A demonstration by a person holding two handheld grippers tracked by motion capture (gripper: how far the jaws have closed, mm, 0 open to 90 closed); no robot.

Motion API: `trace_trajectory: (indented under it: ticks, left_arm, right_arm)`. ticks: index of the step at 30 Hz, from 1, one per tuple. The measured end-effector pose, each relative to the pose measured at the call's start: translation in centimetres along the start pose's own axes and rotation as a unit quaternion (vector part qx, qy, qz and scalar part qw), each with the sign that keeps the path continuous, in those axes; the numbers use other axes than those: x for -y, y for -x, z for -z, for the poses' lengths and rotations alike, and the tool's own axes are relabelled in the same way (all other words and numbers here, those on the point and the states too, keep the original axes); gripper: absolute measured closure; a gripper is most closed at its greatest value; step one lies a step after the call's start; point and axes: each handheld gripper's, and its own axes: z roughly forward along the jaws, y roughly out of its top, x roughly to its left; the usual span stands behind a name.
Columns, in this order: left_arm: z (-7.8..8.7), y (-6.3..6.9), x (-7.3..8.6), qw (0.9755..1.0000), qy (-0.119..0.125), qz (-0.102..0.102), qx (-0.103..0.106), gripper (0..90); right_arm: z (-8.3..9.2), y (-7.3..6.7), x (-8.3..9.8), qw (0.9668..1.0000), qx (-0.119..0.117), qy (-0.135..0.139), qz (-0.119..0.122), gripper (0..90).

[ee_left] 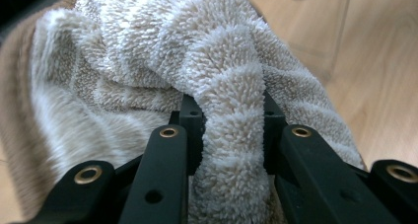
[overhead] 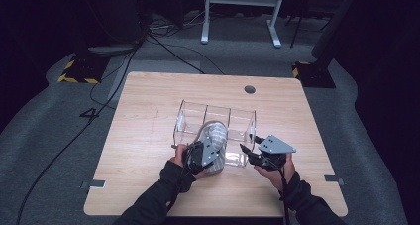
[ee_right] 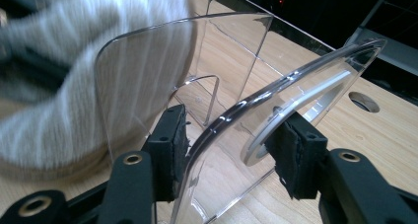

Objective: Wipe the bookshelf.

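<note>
Gripping a fold of fluffy cream-and-beige striped towel [ee_left: 231, 115], the left gripper [ee_left: 231, 135] has its jaws pinched tight on the pile, one pad on each side of the fold. From the high view, the left gripper [overhead: 200, 153] sits at the near edge of the clear acrylic organizer [overhead: 190, 108], and the towel [overhead: 214, 136] bulges up over the box's near wall at the middle compartment, part of it hanging outside.

Right gripper [ee_right: 229, 145]: jaws part open, straddling the organizer's curved clear wall [ee_right: 256, 100]. Left pad looks just beside the wall; right pad sits near it. Contact cannot be told for certain. High view places the right gripper [overhead: 252, 153] at the box's near right corner.

Organizer stands on a light wooden table [overhead: 148, 136], roughly central.
</note>
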Motion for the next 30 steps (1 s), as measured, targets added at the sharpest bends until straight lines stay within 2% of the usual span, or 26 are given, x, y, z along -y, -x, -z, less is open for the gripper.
trace_trajectory:
  ticks: [2,3,5,8,10,11,13,14,16,20,22,23,25,26,30]
  left_arm:
    - [-1.0,0.8,1.1,0.9993,-0.033,-0.015,0.011,73.5]
    - [-1.3,1.1,1.5,0.9989,-0.04,-0.016,0.016,73.5]
    - [-1.1,1.3,1.8,0.9986,-0.041,-0.018,0.028,73.5]
    - [-0.2,1.6,1.7,0.9973,-0.036,-0.021,0.061,73.4]
    - [0.4,2.0,1.6,0.9964,-0.025,-0.022,0.078,73.4]
    - [0.7,2.1,1.3,0.9965,-0.018,-0.026,0.078,73.3]
    - [1.4,2.0,0.4,0.9973,-0.005,-0.037,0.062,73.1]
    - [1.8,1.7,-0.2,0.9981,0.007,-0.036,0.049,73.1]
    - [2.7,0.5,-1.2,0.9985,0.033,-0.023,0.037,73.0]
    - [3.6,-1.5,-2.4,0.9979,0.061,-0.017,-0.015,72.8]
    - [3.4,-2.3,-2.8,0.9976,0.065,-0.008,-0.025,72.8]
    - [3.1,-2.7,-3.0,0.9973,0.062,-0.007,-0.037,72.7]
    - [2.3,-3.0,-3.2,0.9976,0.059,-0.001,-0.036,72.9]
    - [1.9,-3.0,-3.2,0.9977,0.057,0.001,-0.035,72.9]
    - [0.6,-2.3,-2.9,0.9986,0.036,-0.013,-0.037,73.2]
  right_arm:
    - [0.0,0.0,0.0,1.0,0.0,0.0,0.0,50.9]
    - [0.0,0.0,0.0,1.0,0.0,-0.001,0.001,50.9]
    - [0.0,0.0,0.0,1.0,0.001,-0.002,0.003,50.9]
    - [0.0,-0.1,-0.1,1.0,0.004,-0.004,0.006,50.9]
    - [0.0,-0.1,-0.1,0.9999,0.005,-0.005,0.007,50.8]
    - [0.0,-0.1,-0.1,1.0,0.004,-0.005,0.007,50.8]
    - [-0.1,-0.1,-0.1,0.9999,0.005,-0.005,0.008,50.7]
    - [-0.1,-0.1,-0.1,0.9999,0.006,-0.005,0.008,50.8]
    - [-0.1,-0.1,-0.1,0.9999,0.006,-0.005,0.008,50.7]
    - [0.0,-0.1,-0.1,1.0,0.005,-0.004,0.008,50.7]
    - [0.0,-0.1,-0.1,1.0,0.005,-0.004,0.007,50.7]
    - [0.0,-0.1,-0.1,1.0,0.005,-0.005,0.007,50.7]
    - [0.0,-0.1,-0.1,0.9999,0.005,-0.004,0.008,50.7]
    - [0.0,-0.1,-0.1,0.9999,0.005,-0.004,0.008,50.7]
    - [-0.1,-0.2,-0.1,0.9999,0.007,-0.004,0.008,50.8]
